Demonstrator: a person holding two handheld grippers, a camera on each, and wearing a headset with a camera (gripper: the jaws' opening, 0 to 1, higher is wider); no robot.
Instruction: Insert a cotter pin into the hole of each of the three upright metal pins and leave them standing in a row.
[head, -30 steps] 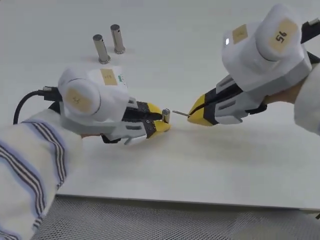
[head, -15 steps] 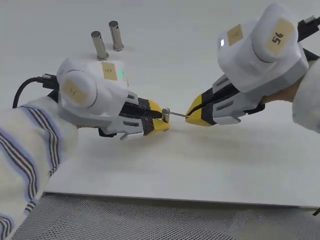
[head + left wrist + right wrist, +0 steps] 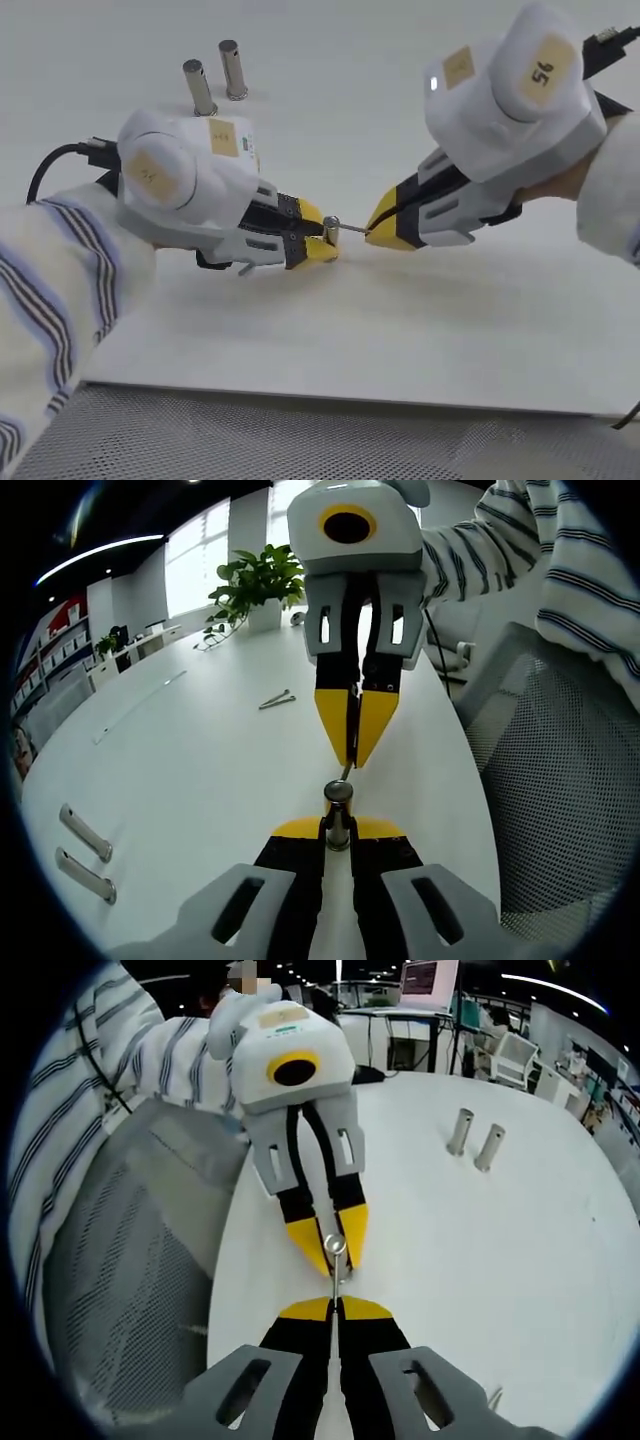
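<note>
One metal pin [image 3: 338,815] between left fingers [image 3: 293,829]

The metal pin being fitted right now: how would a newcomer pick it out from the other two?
On the white table, look at the spot where the two yellow-tipped grippers meet nose to nose. The left gripper is shut on a short upright metal pin, with the right gripper holding a cotter pin at its top. The other two pins stand free, side by side, farther back.
</note>
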